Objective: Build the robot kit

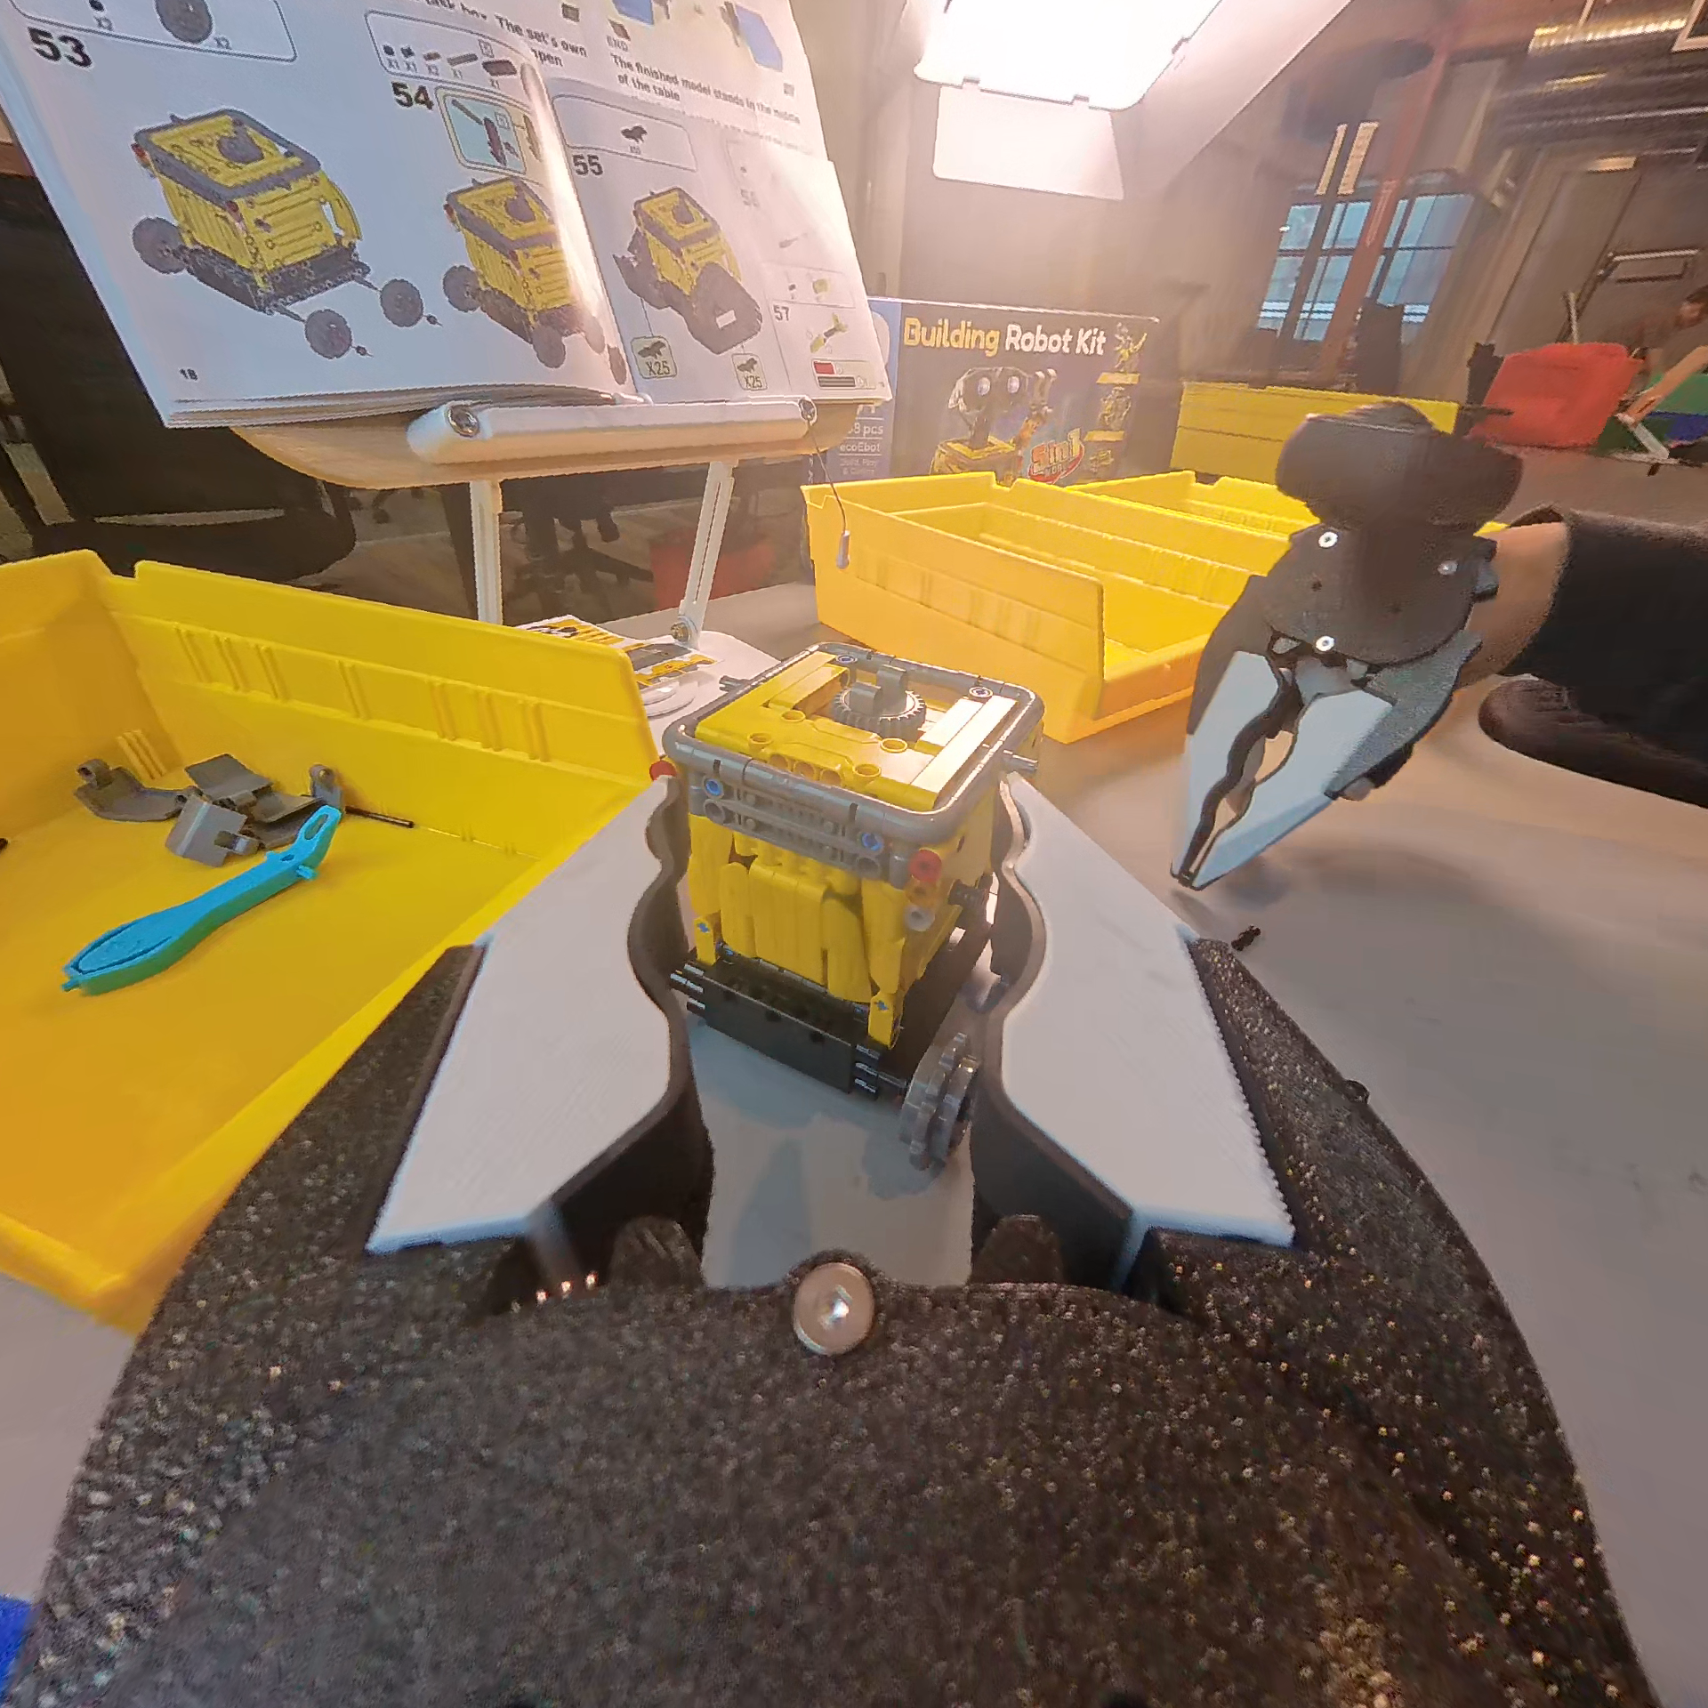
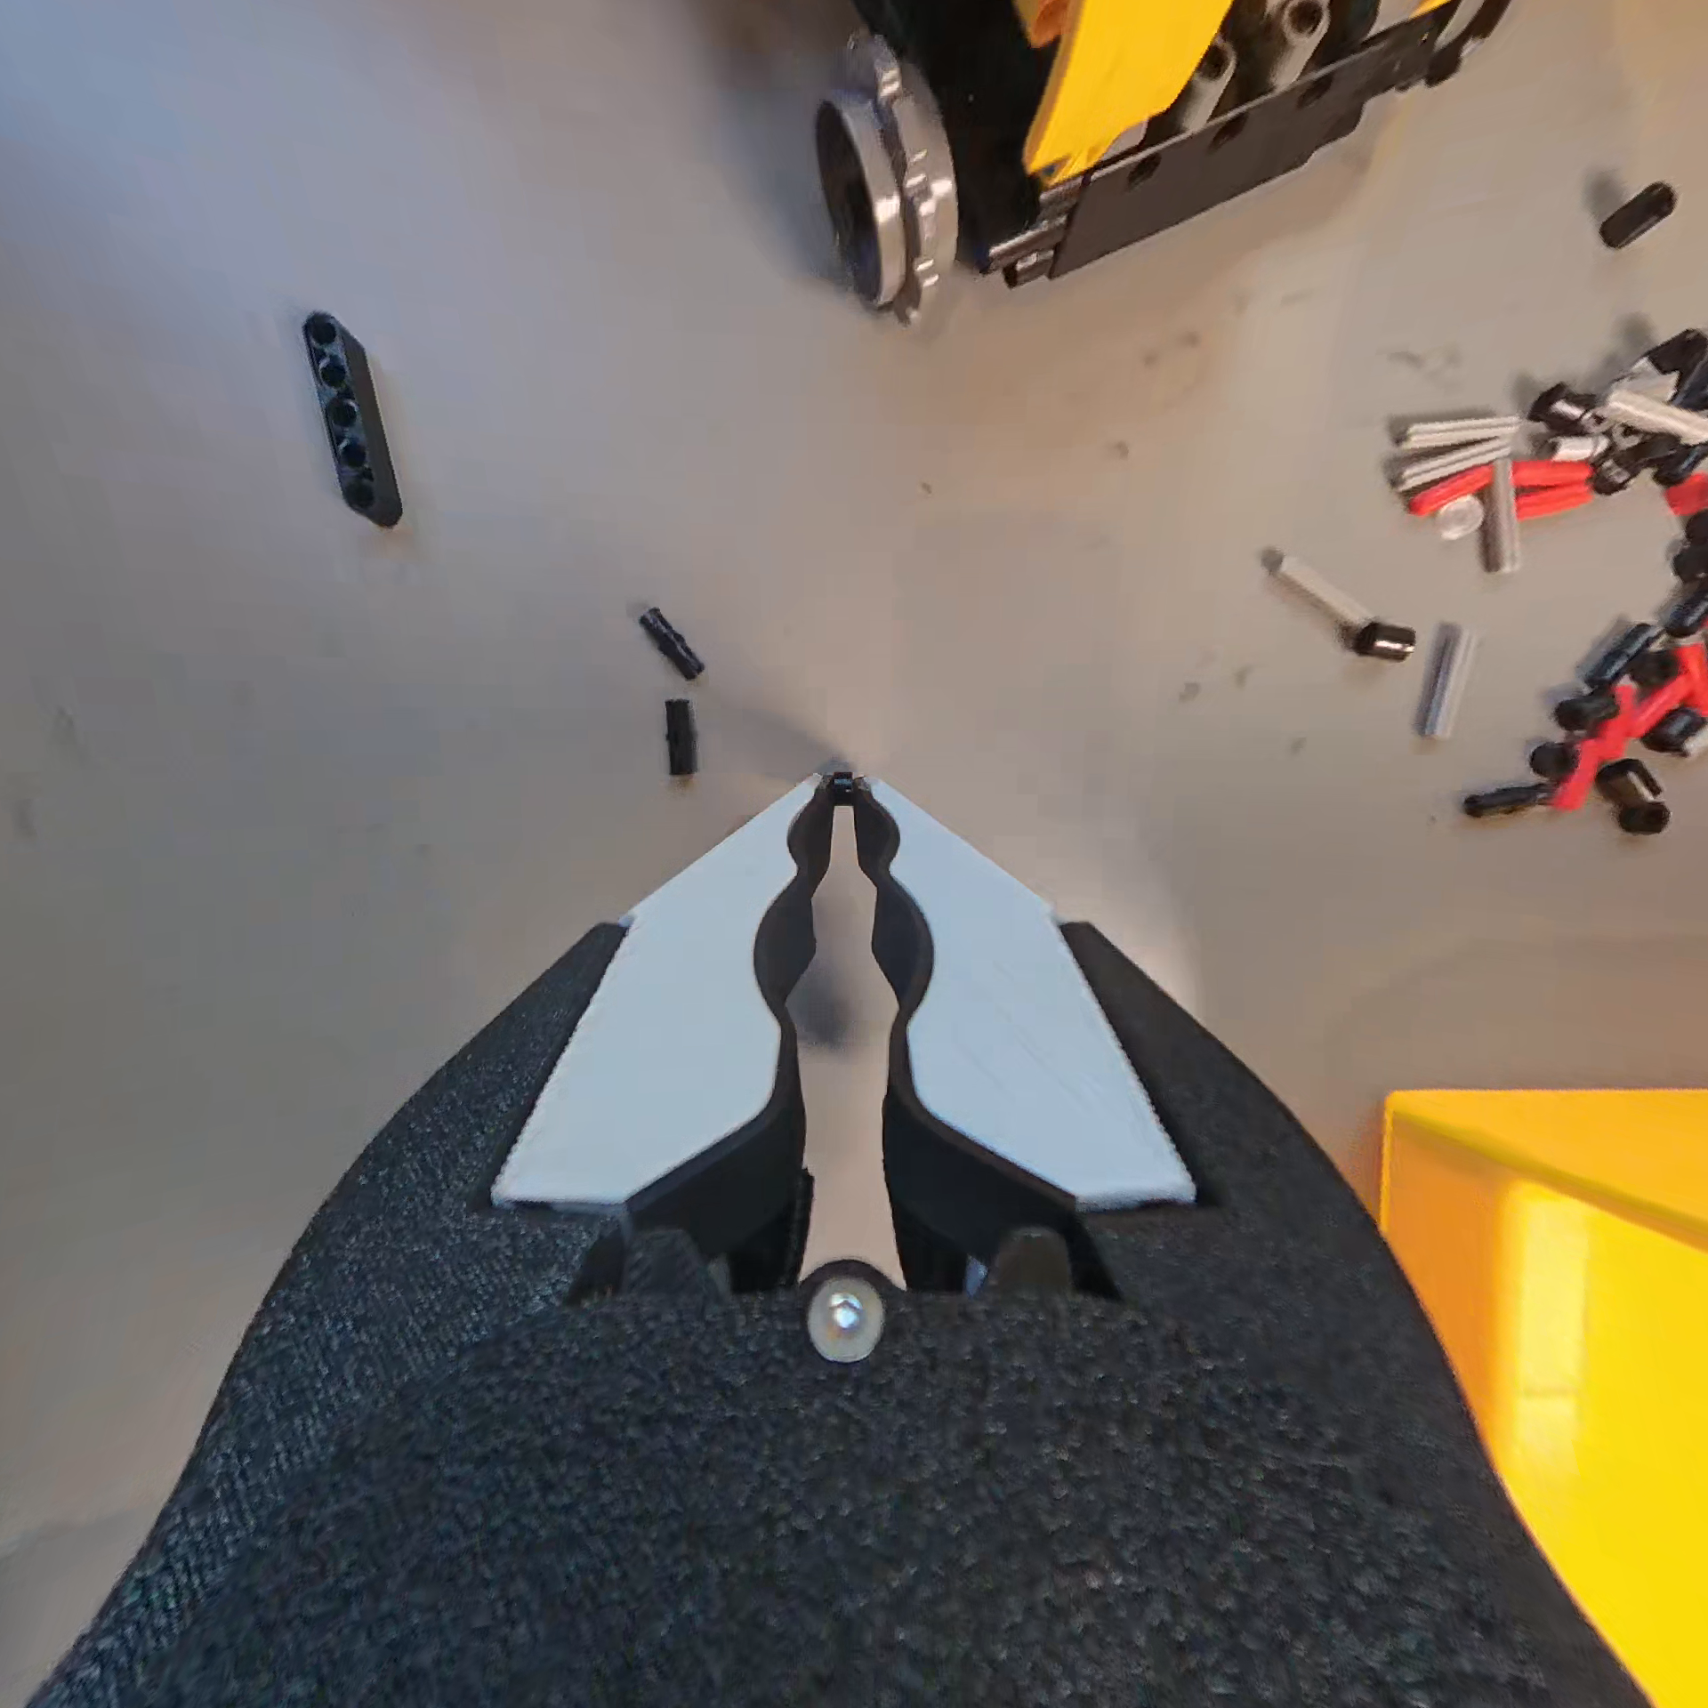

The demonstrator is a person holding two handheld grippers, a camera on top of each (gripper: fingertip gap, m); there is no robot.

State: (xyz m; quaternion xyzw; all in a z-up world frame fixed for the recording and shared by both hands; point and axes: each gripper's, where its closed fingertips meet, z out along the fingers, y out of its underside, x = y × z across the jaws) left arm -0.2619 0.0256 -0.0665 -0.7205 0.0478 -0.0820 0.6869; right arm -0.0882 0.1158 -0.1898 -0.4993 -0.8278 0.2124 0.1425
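Far left of the brick robot model (image 1: 813, 887), a yellow bin (image 1: 370, 675) holds a few grey parts (image 1: 203, 804) and a teal brick-separator tool (image 1: 199, 910). Behind the model and to its left, an open instruction booklet (image 1: 370, 213) rests on a white stand.

The model stands on the grey desk (image 1: 1386, 1017). It has a yellow body on a black base, a grey frame round its top with a gear (image 1: 878, 707) set in it, and one bare grey wheel hub (image 1: 938, 1100) at its lower right corner. No tyre or track shows on it. The left gripper (image 1: 836, 786) is clenched on the model, one finger against each side.

Behind the model to its right are the kit box (image 1: 1017, 388) and a row of divided yellow bins (image 1: 970, 573). Right of the model, the right gripper (image 1: 1192, 869) hangs tips-down just above the desk.

In the right wrist view, this gripper (image 2: 839, 786) pinches a small black pin (image 2: 839, 782) at its very tips. A black five-hole beam (image 2: 351, 420) lies well to the left, near the model. Two loose black pins (image 2: 672, 642) lie just beside the tips. Off to the right of the model is a heap of red, grey and black axles and connectors (image 2: 1590, 518).
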